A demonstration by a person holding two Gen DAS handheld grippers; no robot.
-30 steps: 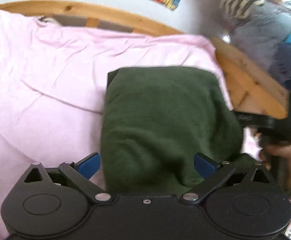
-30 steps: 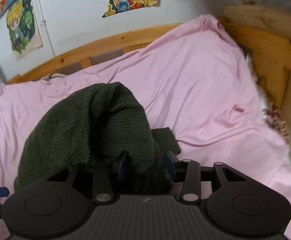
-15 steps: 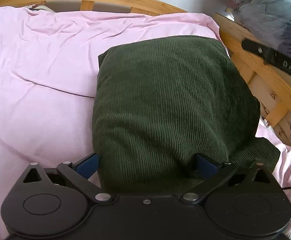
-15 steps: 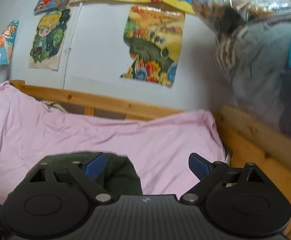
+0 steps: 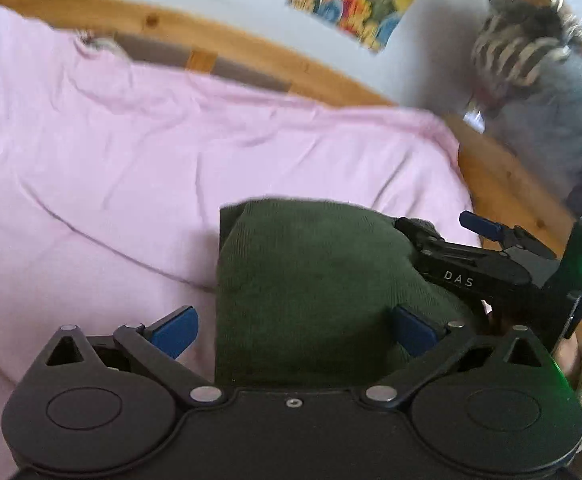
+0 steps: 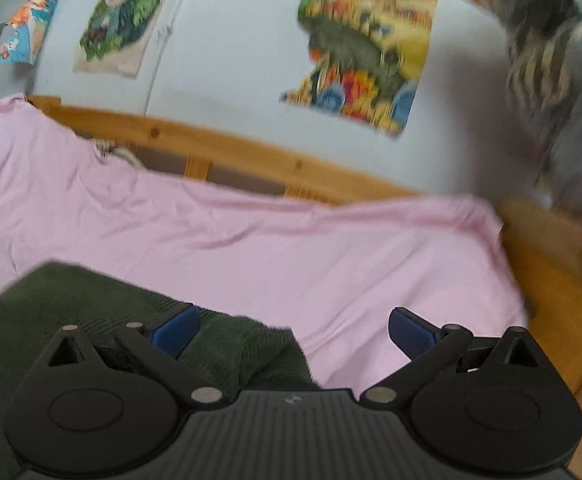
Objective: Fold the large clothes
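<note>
A dark green corduroy garment (image 5: pixel 311 280) lies folded into a thick bundle on the pink sheet (image 5: pixel 131 160). My left gripper (image 5: pixel 295 332) is open and straddles the bundle's near end; its left pad stands clear of the cloth. My right gripper (image 5: pixel 437 222) sits at the bundle's far right edge, held by a hand (image 5: pixel 571 356) in a pale sleeve. In the right wrist view the right gripper (image 6: pixel 295 330) has its jaws opening wide over the sheet (image 6: pixel 291 248). The garment (image 6: pixel 71 300) lies low left, a corner by the left finger, and nothing is gripped.
A wooden bed frame (image 5: pixel 151 20) runs along the back and down the right side (image 6: pixel 551 272). Cartoon posters (image 6: pixel 367 52) hang on the pale wall. A striped and grey heap of clothes (image 5: pixel 531 60) is piled beyond the right rail.
The right gripper let go of the green garment, opened wide and swung up towards the wall. The left gripper drew back, so the bundle looks smaller, and the right gripper now shows beside it.
</note>
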